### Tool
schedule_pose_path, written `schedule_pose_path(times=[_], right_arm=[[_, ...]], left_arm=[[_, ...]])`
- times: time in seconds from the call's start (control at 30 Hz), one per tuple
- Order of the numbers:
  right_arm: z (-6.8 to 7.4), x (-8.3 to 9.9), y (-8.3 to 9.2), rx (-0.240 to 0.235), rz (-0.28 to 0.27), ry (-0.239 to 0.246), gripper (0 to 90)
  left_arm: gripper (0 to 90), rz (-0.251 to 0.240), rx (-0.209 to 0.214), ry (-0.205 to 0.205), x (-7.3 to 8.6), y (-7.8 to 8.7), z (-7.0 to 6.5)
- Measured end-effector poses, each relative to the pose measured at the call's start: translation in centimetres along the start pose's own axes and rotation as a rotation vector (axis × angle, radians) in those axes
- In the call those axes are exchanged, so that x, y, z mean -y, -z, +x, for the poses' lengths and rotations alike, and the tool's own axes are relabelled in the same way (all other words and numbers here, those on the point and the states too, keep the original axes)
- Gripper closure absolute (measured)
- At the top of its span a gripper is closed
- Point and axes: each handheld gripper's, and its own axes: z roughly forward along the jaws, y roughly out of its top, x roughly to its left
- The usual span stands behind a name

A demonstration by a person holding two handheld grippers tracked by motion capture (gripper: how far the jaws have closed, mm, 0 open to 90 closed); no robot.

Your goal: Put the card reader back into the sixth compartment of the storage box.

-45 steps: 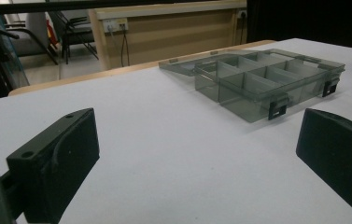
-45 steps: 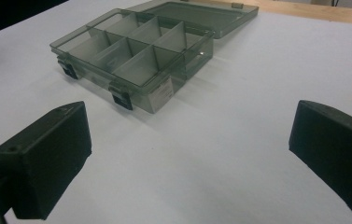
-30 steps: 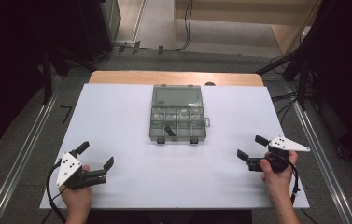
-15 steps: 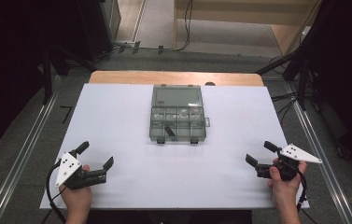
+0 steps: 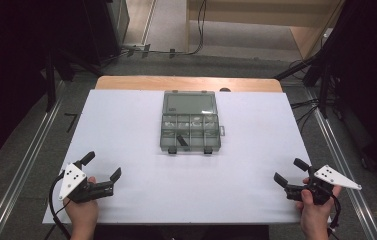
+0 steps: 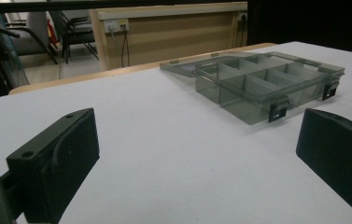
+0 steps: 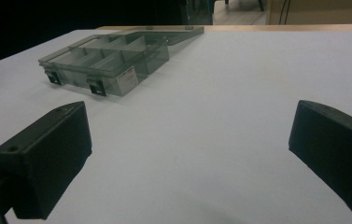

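A smoky transparent compartment box (image 5: pixel 191 122) lies open at the table's far middle, its lid folded flat behind it. It has several divided cells and two black latches at the front; one cell holds a small dark piece. My left gripper (image 5: pixel 101 166) rests near the front left corner of the table, open and empty. My right gripper (image 5: pixel 291 172) sits near the front right edge, open and empty too. The box (image 6: pixel 262 84) appears ahead and right in the left gripper view, and the box (image 7: pixel 103 56) ahead and left in the right gripper view.
The white tabletop (image 5: pixel 126 135) spreads between both grippers and the box. A wooden table edge (image 5: pixel 186 82) runs along the back. Metal rails (image 5: pixel 21 165) flank the table on the floor, with cables and dark stands behind.
My right gripper has drawn back toward the front right edge of the table. The left gripper and the box have stayed put.
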Motion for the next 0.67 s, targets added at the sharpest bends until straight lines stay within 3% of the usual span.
schedule_pose_path(times=[0.4,0.57,0.67], right_arm=[[-0.73,0.54,0.16,0.004,-0.061,-0.042,0.0],[-0.11,0.46,-0.35,0.011,-0.023,0.010,0.0],[-0.10,0.43,-0.54,0.002,-0.007,0.014,0.0]], left_arm=[[0.0,-0.004,0.005,0.013,0.00,0.03,0.16],[0.0,-0.005,0.005,0.013,0.00,0.04,0.15],[0.0,-0.004,0.003,0.013,0.00,0.00,0.16]])
